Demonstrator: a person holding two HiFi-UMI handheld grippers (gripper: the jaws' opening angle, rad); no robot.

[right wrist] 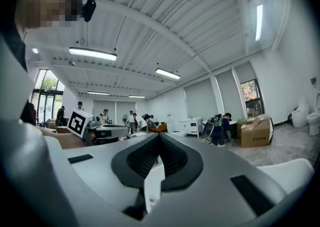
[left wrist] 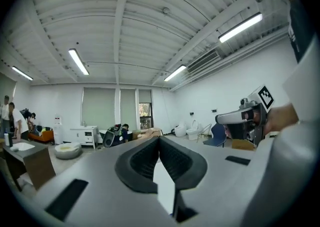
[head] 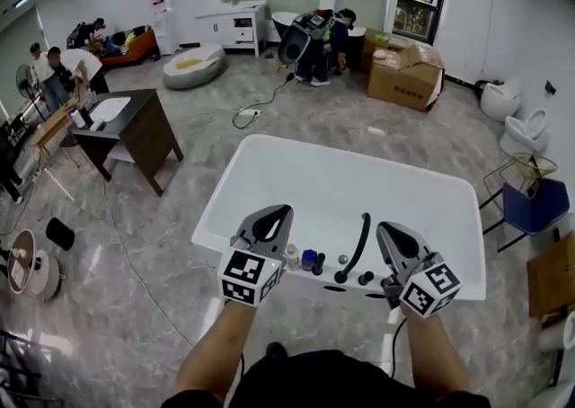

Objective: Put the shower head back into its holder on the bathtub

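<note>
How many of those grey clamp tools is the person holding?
2: the left gripper on the left, the right gripper on the right, both held over the bathtub, jaws shut.

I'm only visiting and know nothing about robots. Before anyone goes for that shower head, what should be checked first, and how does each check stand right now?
1. Left gripper empty: ok, its jaws are together with nothing between them.
2. Right gripper empty: ok, it is also shut on nothing.
3. Jaws open enough to take hold: not ok, both are shut.
4. Shower head in sight: ok, a black curved piece at the near rim of the bathtub, seen between the grippers in the head view.
5. Shower head already in its holder: cannot tell.
</note>
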